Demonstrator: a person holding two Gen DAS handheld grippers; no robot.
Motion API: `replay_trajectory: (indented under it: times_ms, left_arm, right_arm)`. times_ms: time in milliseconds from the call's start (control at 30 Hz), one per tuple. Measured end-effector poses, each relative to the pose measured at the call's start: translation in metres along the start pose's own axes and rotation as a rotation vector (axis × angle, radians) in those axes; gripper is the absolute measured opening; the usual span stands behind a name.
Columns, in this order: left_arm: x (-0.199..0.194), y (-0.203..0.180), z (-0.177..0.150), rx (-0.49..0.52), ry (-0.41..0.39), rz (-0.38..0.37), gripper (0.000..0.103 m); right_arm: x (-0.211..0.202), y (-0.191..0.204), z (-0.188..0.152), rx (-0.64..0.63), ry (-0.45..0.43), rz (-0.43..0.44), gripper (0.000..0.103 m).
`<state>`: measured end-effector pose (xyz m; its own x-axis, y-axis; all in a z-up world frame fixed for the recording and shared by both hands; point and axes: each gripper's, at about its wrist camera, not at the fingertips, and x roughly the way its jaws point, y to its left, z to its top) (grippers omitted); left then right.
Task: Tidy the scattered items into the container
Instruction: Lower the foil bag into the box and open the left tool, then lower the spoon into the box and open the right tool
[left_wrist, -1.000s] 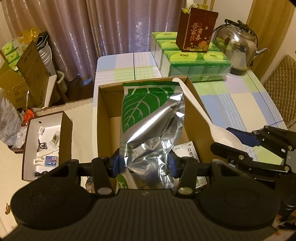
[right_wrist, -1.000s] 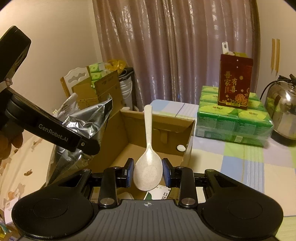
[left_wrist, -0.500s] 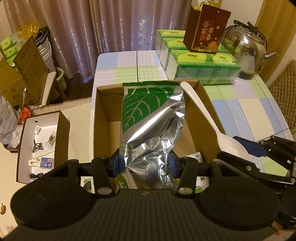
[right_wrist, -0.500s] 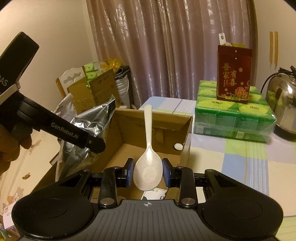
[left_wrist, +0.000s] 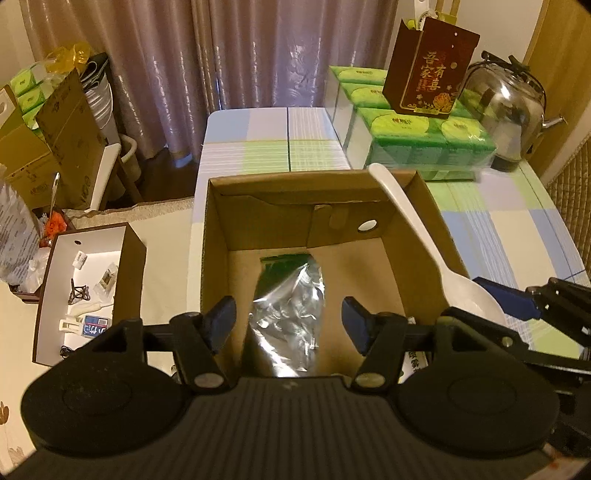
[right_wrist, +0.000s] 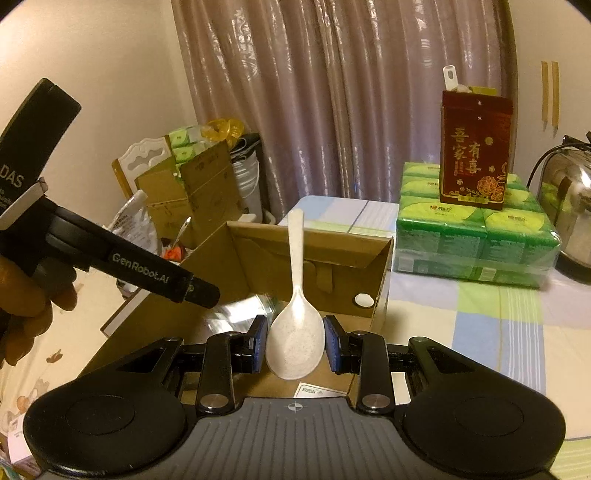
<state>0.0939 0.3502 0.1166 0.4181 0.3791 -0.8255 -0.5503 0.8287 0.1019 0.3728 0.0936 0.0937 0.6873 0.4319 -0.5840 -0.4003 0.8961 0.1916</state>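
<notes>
At the far left, beyond the tabletop's edge, an open brown tray with a white inside (left_wrist: 88, 280) holds small odds and ends. To its right stands the open brown cardboard box (left_wrist: 295, 199) on the checked blue, green and white tabletop (left_wrist: 273, 147). The crinkled silver foil pouch with a green leaf print (left_wrist: 288, 306) lies on the box floor, its green end toward the far wall. The left tongs (left_wrist: 288, 325) hang over the near edge of the box; their jaws have just been opening and now stand apart, the pouch below and between them but touched by neither pad. Further right, the right tongs (right_wrist: 295, 343) are clamped on the bowl of a speckled off-white plastic rice spoon (right_wrist: 295, 325), whose handle points up and away over the box's right side. Past the box, a wrapped block of green tissue packs (left_wrist: 424, 147) carries a dark red carton with gold characters (left_wrist: 432, 70), and a shiny steel kettle (left_wrist: 506, 110) stands at the far right.
</notes>
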Motion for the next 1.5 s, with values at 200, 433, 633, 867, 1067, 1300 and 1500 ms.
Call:
replay_trajectory:
  times_ms: [200, 433, 633, 867, 1067, 1300, 1500]
  left_arm:
    - [-0.006, 0.004, -0.006, 0.009, -0.008, 0.007, 0.058]
    - [-0.012, 0.008, -0.010, 0.026, -0.015, 0.013, 0.058]
    - [-0.017, 0.007, -0.015, 0.050, -0.021, 0.021, 0.059]
    - [-0.022, 0.010, -0.020, 0.086, -0.035, 0.043, 0.063]
    - [-0.026, 0.017, -0.024, 0.086, -0.047, 0.048, 0.066]
    - [-0.029, 0.027, -0.031, 0.070, -0.047, 0.044, 0.066]
    - [-0.031, 0.032, -0.040, 0.055, -0.057, 0.041, 0.066]
  right_arm:
    - [0.004, 0.004, -0.001, 0.001, 0.007, 0.006, 0.030]
    - [0.010, 0.008, -0.003, 0.000, 0.020, 0.007, 0.030]
    - [0.015, 0.011, -0.003, 0.001, 0.031, 0.005, 0.030]
    - [0.021, 0.013, -0.001, 0.002, 0.043, 0.008, 0.030]
    - [0.027, 0.018, 0.002, 0.003, 0.046, 0.015, 0.030]
    - [0.036, 0.014, 0.006, 0.042, 0.031, 0.058, 0.072]
    - [0.026, 0.008, 0.002, 0.028, 0.022, 0.019, 0.072]
